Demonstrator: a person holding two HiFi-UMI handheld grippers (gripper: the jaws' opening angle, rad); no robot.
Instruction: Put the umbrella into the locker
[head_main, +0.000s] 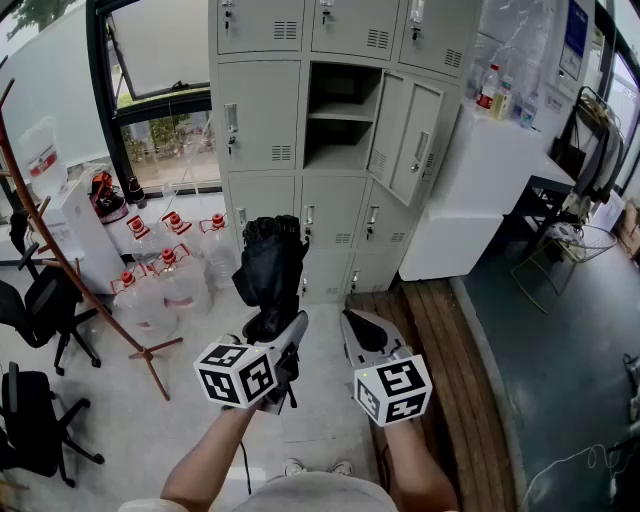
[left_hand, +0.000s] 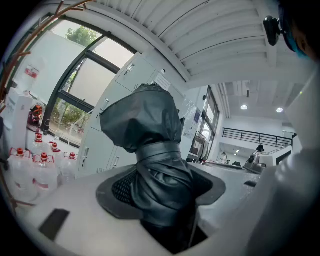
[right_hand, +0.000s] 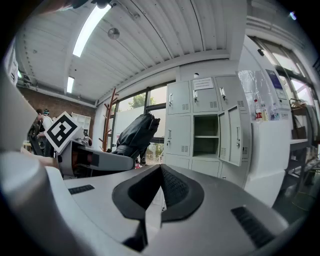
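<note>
A folded black umbrella (head_main: 270, 265) stands upright in my left gripper (head_main: 272, 325), which is shut on its wrapped lower part; in the left gripper view the umbrella (left_hand: 150, 150) fills the space between the pads. My right gripper (head_main: 352, 325) hangs beside it on the right, shut, its pads (right_hand: 172, 187) meeting with nothing between them. Ahead stands the grey locker bank, and one compartment (head_main: 340, 115) is open with its door (head_main: 405, 135) swung to the right. The right gripper view shows the same open compartment (right_hand: 206, 135) and the umbrella (right_hand: 135, 135) to its left.
Several large water bottles with red caps (head_main: 165, 265) stand on the floor at the left of the lockers. A wooden coat rack (head_main: 70, 265) and black office chairs (head_main: 35, 300) are further left. A white cabinet (head_main: 480, 190) flanks the lockers on the right.
</note>
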